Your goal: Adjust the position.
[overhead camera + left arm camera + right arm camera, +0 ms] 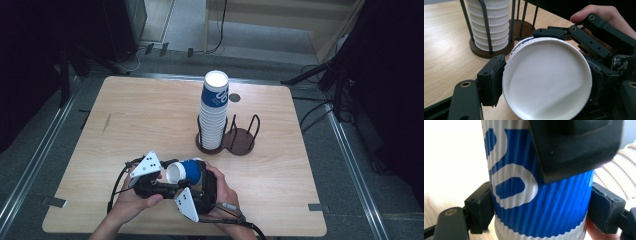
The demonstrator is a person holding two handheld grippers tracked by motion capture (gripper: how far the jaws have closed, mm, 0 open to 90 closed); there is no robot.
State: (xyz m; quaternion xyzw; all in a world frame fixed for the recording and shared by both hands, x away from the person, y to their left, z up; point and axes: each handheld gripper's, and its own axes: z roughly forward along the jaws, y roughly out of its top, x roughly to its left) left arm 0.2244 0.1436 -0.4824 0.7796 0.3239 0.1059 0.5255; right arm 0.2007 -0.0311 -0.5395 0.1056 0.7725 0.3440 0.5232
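Note:
A ribbed blue and white paper cup (189,171) lies on its side just above the table's front, held between both grippers. My left gripper (170,176) is shut on the cup's white end, which faces the camera in the left gripper view (546,80), with one pad (492,80) pressed against the rim; the other pad is hidden. My right gripper (199,176) is shut on the cup's blue wall (529,195), a pad on each side. In the right gripper view the left gripper's pad (574,147) lies across the cup's upper part.
A tall stack of ribbed cups (214,112) stands in one ring of a dark wooden two-ring holder (241,141) at mid table, close behind the held cup (490,22). The wooden table (145,115) spreads out to the left. Cables and stands lie on the floor beyond.

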